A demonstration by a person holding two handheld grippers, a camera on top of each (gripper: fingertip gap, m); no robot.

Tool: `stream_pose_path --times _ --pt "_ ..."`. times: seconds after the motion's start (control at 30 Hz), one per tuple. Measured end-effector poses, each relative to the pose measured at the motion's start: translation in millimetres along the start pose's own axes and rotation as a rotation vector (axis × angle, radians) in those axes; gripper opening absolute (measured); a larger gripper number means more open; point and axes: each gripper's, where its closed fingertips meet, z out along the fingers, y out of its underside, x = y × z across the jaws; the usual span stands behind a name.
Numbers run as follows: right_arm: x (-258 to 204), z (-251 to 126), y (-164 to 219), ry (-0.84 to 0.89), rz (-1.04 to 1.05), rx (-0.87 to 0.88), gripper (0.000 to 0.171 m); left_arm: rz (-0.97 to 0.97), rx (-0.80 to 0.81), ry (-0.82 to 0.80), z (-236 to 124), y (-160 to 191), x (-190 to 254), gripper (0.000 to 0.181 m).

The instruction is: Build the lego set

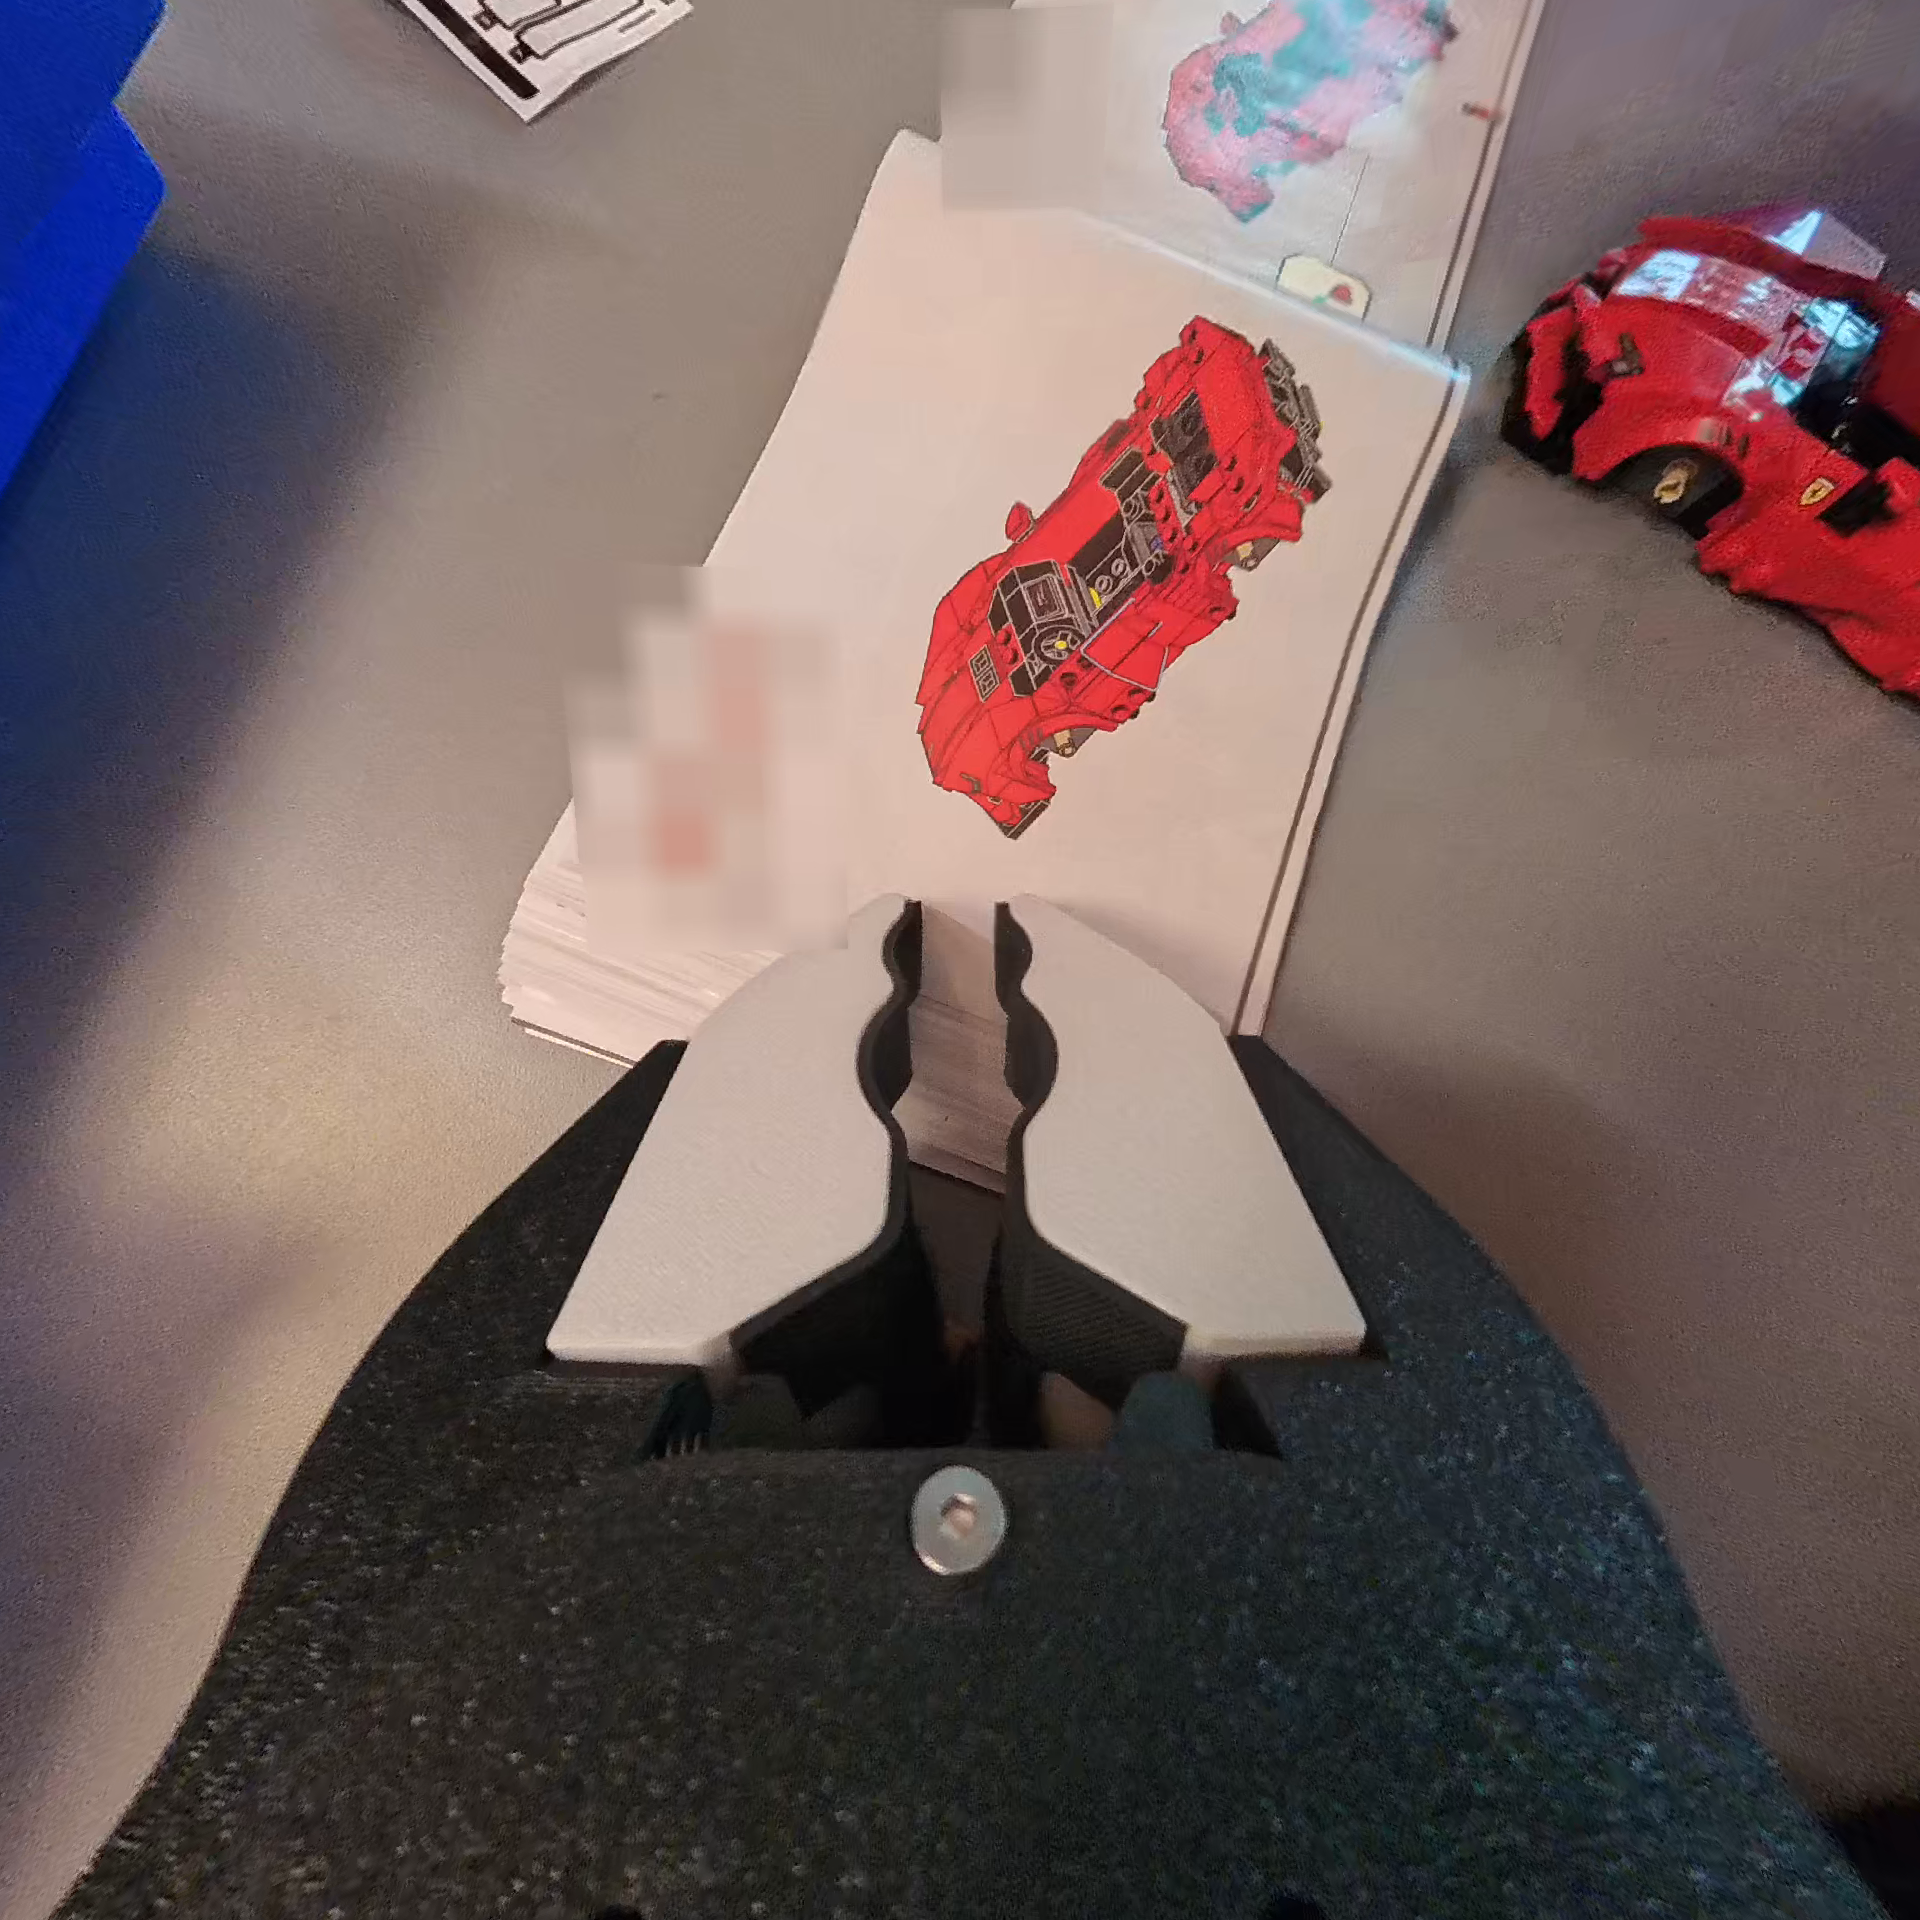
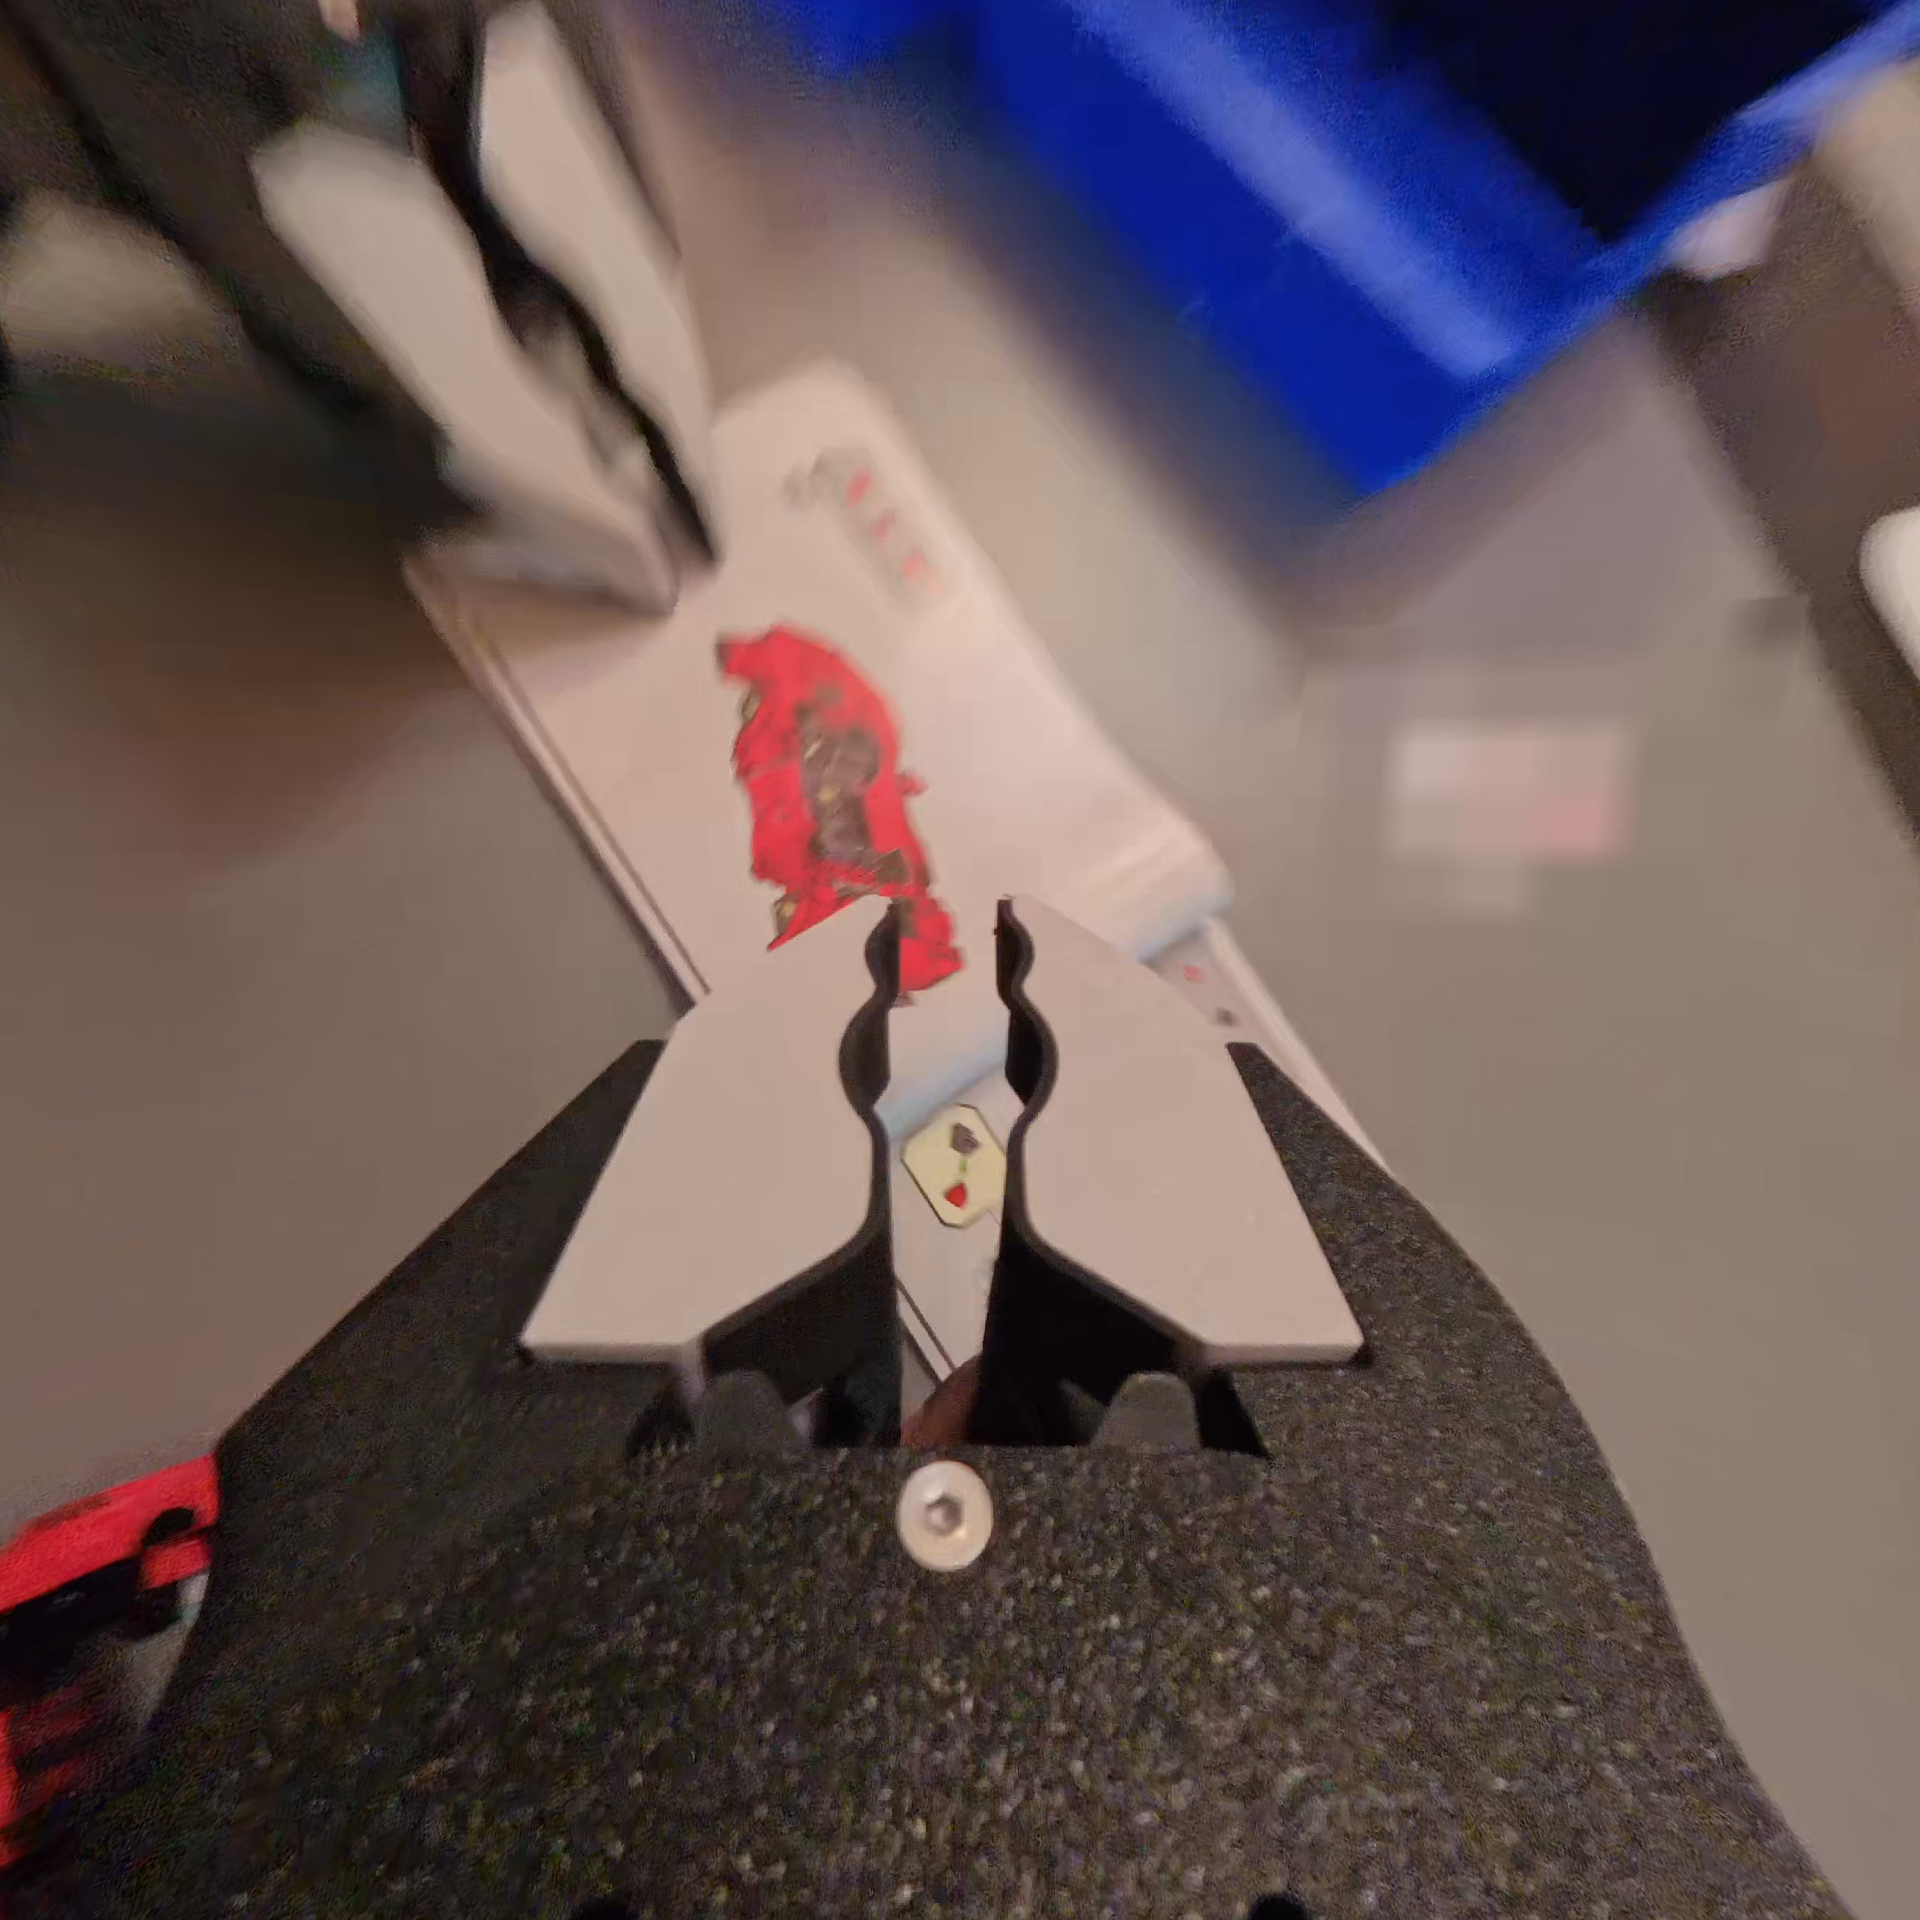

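An open instruction booklet (image 1: 935, 436) lies on the grey table, its top page curved upward and showing a picture of a red car. My left gripper (image 1: 958, 914) hovers at the booklet's near edge, over the stacked page edges, with its jaws a narrow gap apart and nothing held. The built red lego car (image 1: 1745, 436) stands on the table to the right. In the blurred right wrist view, my right gripper (image 2: 945, 914) is slightly open and empty above the booklet (image 2: 1039, 748). The left gripper (image 2: 681, 540) shows at the booklet's far end, and part of the red car (image 2: 83, 1579) shows at bottom left.
A blue bin (image 1: 62, 260) stands at the left, and it also shows in the right wrist view (image 2: 1299, 208). A loose printed sheet (image 1: 540, 42) lies at the back. A white object (image 2: 1896, 582) sits at the right edge. Grey table (image 1: 312, 623) surrounds the booklet.
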Motion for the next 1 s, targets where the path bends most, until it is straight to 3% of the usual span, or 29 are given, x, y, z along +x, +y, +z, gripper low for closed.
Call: stream_pose_path --times 0.07,0.17,0.33,0.47,0.6,0.77,0.9,1.0 --pt "23.5 -37.7 2.0 0.06 0.144 0.072 0.014 0.002 -0.002 -0.003 0.2 0.0 -0.4 0.013" --pt "48.9 -61.1 59.2 0.184 0.212 -0.102 0.023 -0.007 0.0 -0.004 0.1 -0.2 -0.9 0.012" --pt "56.3 -62.3 121.3 0.217 0.32 -0.229 0.028 -0.021 0.003 -0.009 -0.3 0.0 -2.5 0.009" --pt "57.1 -51.5 149.2 0.217 0.366 -0.284 0.034 -0.025 -0.018 -0.008 -1.3 0.6 -2.1 0.01" --pt "53.2 -47.0 147.1 0.212 0.414 -0.215 0.033 -0.008 -0.003 -0.048 -6.2 -19.9 1.0 0.016" --pt "53.4 -47.4 147.4 0.24 0.452 -0.182 0.033 0.134 0.125 0.164 17.1 -86.9 68.5 0.032" --pt "53.1 -48.1 147.1 0.256 0.46 -0.156 0.033 0.269 0.01 0.161 57.1 -87.9 86.1 0.034" --pt "53.2 -48.0 147.3 0.263 0.466 -0.138 0.033 0.264 -0.024 0.167 72.1 -83.2 87.1 0.03"
